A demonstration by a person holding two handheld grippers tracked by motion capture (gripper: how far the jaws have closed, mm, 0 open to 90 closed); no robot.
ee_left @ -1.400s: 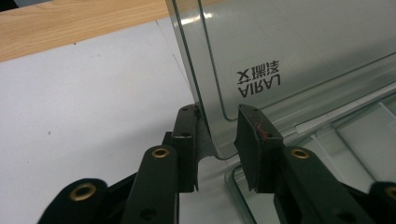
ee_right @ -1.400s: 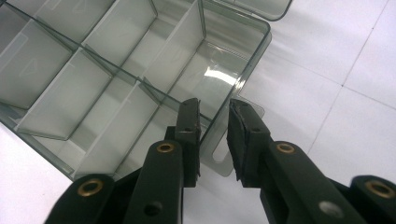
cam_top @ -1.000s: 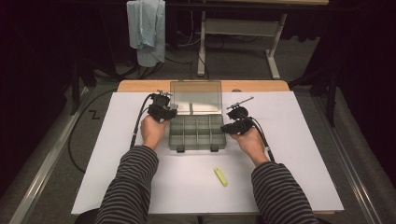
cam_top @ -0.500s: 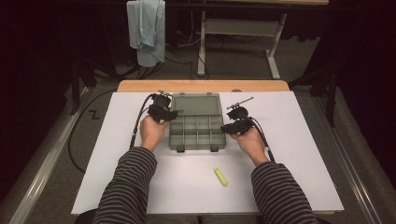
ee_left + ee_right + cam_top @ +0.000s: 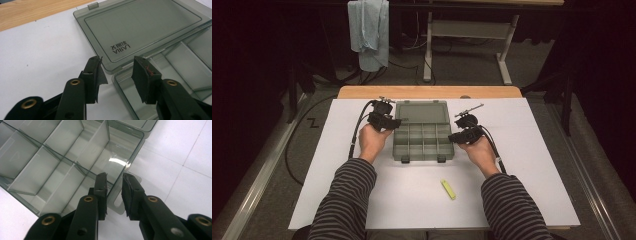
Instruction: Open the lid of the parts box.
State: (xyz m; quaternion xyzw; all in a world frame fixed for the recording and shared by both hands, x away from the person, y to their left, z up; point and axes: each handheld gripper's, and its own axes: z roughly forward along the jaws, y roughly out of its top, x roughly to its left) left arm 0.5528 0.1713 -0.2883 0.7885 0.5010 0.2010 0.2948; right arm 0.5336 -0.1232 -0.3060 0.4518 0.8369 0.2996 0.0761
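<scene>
Dark room, grey floor point(image 5: 272, 165), hanging blue cloth point(image 5: 369, 30), white-legged table point(image 5: 462, 35)

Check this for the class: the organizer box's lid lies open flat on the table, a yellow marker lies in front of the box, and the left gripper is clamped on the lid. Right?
Not quite. In the left gripper view the left gripper is open, its jaws just spread apart and off the lid. The rest holds: the lid lies flat behind the box, with the marker in front.

A yellow marker point(image 5: 448, 189) lies on the white sheet point(image 5: 532, 150); a blue towel point(image 5: 369, 30) hangs beyond the table point(image 5: 427, 92).
</scene>
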